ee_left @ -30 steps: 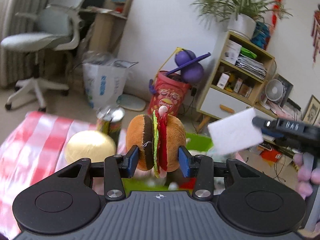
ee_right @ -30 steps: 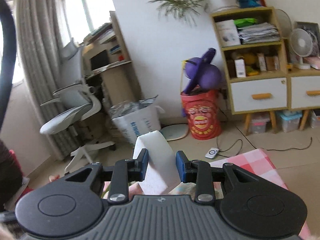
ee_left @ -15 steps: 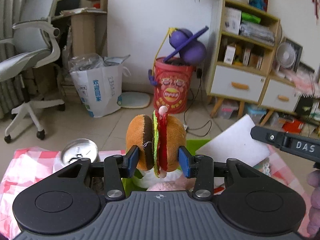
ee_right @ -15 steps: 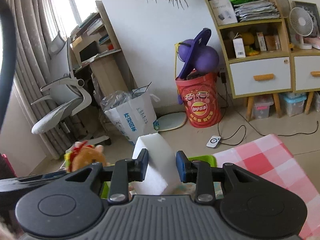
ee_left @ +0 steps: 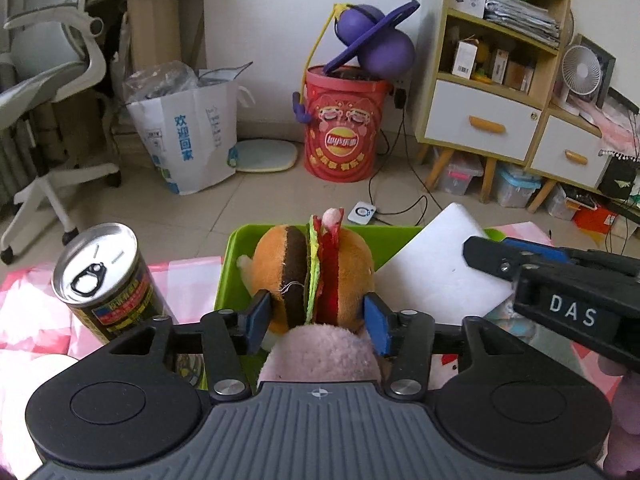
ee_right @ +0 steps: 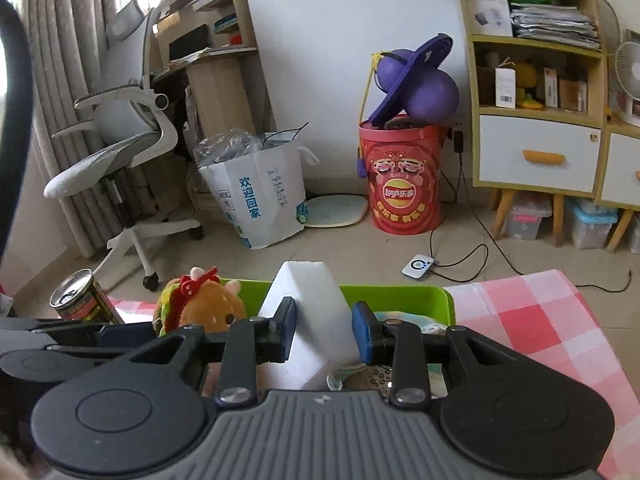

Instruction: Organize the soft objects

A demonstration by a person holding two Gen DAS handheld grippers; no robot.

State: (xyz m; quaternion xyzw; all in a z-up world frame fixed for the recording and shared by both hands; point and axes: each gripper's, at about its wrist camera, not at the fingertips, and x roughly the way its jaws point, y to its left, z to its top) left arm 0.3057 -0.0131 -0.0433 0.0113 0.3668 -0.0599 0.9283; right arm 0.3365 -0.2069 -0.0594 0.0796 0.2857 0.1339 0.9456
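looking along the left gripper (ee_left: 316, 316): closed on plush burger (ee_left: 312, 276), held over green tray (ee_left: 228, 268), can (ee_left: 106, 280) just beside. looking along the right gripper (ee_right: 324, 332): clamped on white foam block (ee_right: 316, 312), above the same tray (ee_right: 400, 294), checked cloth (ee_right: 532, 320) at right.

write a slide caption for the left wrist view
Left gripper holds a plush burger over the green bin, beside the right gripper carrying a white foam block.
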